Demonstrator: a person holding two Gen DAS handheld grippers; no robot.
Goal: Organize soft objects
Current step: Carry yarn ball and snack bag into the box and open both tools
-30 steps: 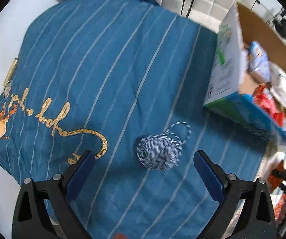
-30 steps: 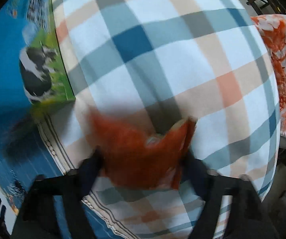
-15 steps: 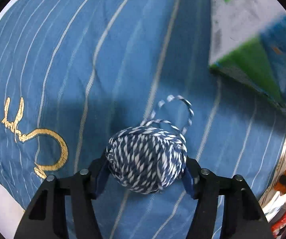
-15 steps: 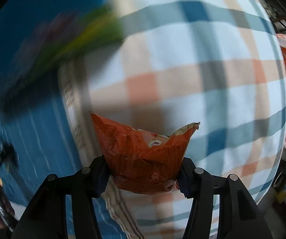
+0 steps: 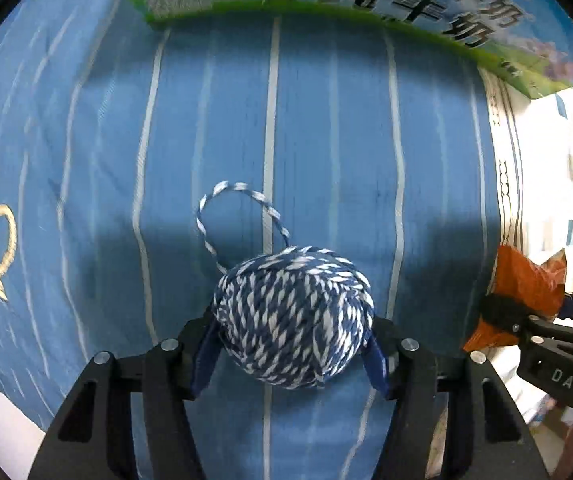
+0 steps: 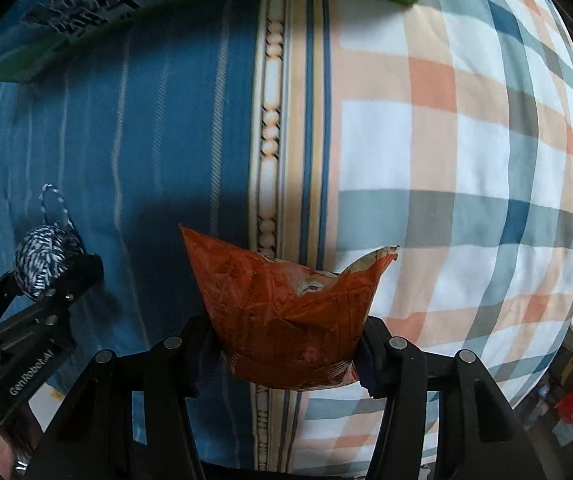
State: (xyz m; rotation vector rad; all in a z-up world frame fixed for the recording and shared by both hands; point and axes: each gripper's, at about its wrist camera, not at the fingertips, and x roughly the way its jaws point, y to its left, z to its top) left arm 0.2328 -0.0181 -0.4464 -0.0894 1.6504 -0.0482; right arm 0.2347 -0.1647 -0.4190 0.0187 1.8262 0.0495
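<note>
Blue-white yarn ball (image 5: pixel 292 316) sits clamped in the left claw (image 5: pixel 292 354), orange packet (image 6: pixel 290 312) in the right claw (image 6: pixel 290 354), both just short of the milk carton (image 5: pixel 366 4); placing remains.

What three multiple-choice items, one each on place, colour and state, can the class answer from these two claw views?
1. The yarn ball is over:
A the plaid cloth
B the blue striped cloth
C the box

2. The packet is:
A green
B white
C orange-red

3. The left claw is:
A shut on the yarn ball
B open and empty
C shut on the packet

Answers: 1 B, striped blue shows all round it. 2 C, its crumpled face is orange-red. 3 A, both pads press the ball's sides.
</note>
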